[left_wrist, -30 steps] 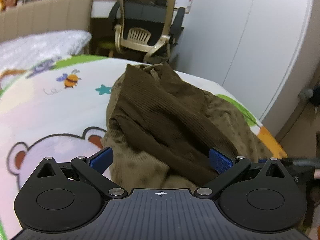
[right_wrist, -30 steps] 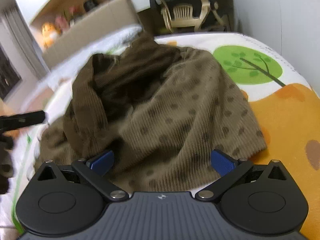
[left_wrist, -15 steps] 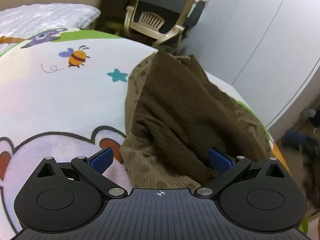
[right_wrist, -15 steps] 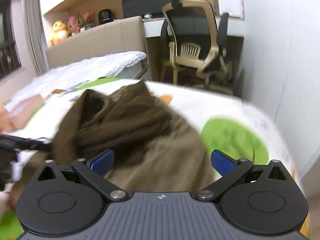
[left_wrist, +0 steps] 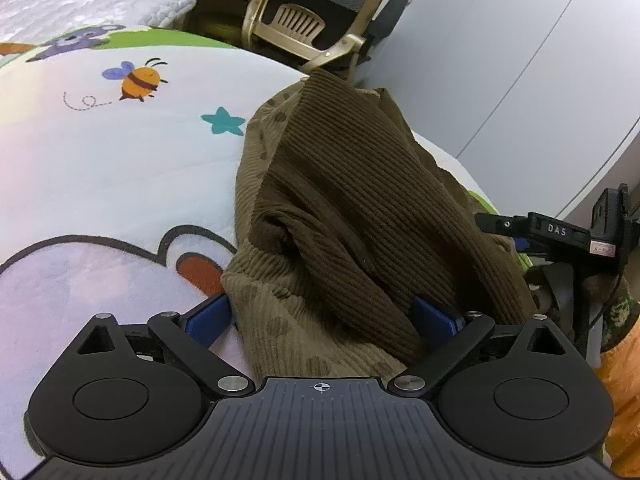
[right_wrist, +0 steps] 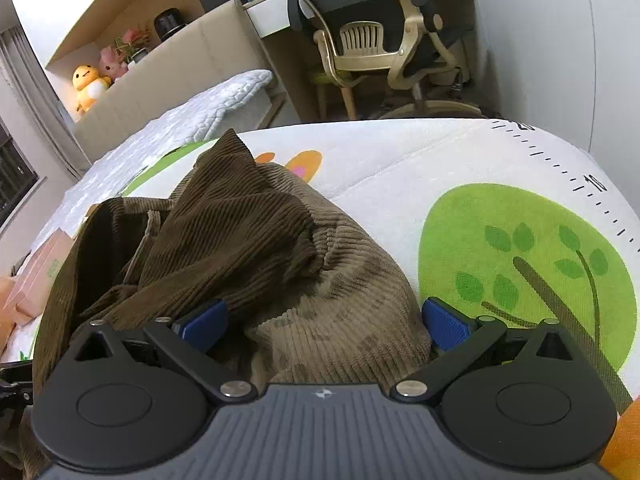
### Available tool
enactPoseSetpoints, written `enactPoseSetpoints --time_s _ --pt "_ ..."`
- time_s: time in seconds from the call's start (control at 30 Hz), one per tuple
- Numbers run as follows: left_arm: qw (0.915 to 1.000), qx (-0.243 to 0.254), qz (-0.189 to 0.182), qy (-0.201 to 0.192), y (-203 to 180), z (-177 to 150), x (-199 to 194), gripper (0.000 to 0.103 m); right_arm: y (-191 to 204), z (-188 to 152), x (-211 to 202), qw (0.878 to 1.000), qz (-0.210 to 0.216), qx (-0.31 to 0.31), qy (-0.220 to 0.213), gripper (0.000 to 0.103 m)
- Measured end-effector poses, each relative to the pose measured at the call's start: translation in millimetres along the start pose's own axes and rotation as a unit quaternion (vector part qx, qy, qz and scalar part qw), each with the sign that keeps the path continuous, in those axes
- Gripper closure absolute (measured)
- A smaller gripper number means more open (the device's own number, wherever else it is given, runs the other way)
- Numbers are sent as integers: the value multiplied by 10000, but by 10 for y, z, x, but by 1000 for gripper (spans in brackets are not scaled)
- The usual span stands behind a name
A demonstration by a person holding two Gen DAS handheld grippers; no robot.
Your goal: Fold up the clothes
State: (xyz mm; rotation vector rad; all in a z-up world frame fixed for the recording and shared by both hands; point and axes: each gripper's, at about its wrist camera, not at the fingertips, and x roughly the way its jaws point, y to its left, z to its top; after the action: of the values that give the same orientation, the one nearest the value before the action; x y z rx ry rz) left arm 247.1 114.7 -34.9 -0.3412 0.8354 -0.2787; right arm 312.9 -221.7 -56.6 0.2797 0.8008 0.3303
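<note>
A crumpled brown corduroy garment (left_wrist: 352, 216) with a lighter dotted part lies in a heap on the cartoon-print bed cover (left_wrist: 100, 152). My left gripper (left_wrist: 324, 318) is open, its blue pads (left_wrist: 208, 316) on either side of the garment's near left edge. My right gripper (right_wrist: 324, 324) is open, its blue pads (right_wrist: 444, 324) straddling the garment (right_wrist: 256, 248) at its near right edge. The right gripper also shows as a black tool at the right of the left wrist view (left_wrist: 560, 236). Cloth fills both gaps; no pinch is visible.
A beige office chair (right_wrist: 372, 36) stands past the bed's far end. A white wardrobe (left_wrist: 520, 52) is on the right. A white quilted pillow (left_wrist: 92, 4) and headboard (right_wrist: 172, 68) are at the far left. Plush toys (right_wrist: 90, 88) sit on a shelf.
Both grippers have dropped lower and closer to the garment's near edges. The right wrist view has swung right and down, so the green tree print now shows beside it.
</note>
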Motion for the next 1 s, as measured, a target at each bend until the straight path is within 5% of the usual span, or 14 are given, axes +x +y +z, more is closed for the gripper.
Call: enactPoseSetpoints --time_s 0.1,0.17,0.3,0.33,0.4,0.57,0.8,0.93,1.0 --pt "9999 111 55 -25 -25 4 27 7 2 -21 -16 9999 29 -93 -31 0" --pt "9998 151 89 -55 -31 5 30 17 43 -43 -17 9992 -98 -366 -113 0" --pt "9991 317 224 -150 -69 -21 12 36 207 -120 19 9928 -613 -990 -269 35" --pt "9985 437 282 -183 -90 -40 12 47 240 -145 1 9922 -633 -1033 -278 43" --pt "9971 593 407 -232 -123 -93 -1 58 301 -208 -63 9925 -567 -1061 -230 70" --pt "9966 692 400 -189 -169 -307 -265 82 467 -606 -426 9899 -478 -1332 -42 85" --pt "9899 1382 240 226 -211 -1020 -943 80 414 -1497 -1423 9943 29 -1035 249 85" --pt "9905 1345 180 238 -202 -1137 -1256 67 387 -1670 -1757 9962 74 -868 77 84" --pt "9921 1250 112 31 -238 -1058 -1422 52 397 -1591 -1806 9954 -57 -941 -184 71"
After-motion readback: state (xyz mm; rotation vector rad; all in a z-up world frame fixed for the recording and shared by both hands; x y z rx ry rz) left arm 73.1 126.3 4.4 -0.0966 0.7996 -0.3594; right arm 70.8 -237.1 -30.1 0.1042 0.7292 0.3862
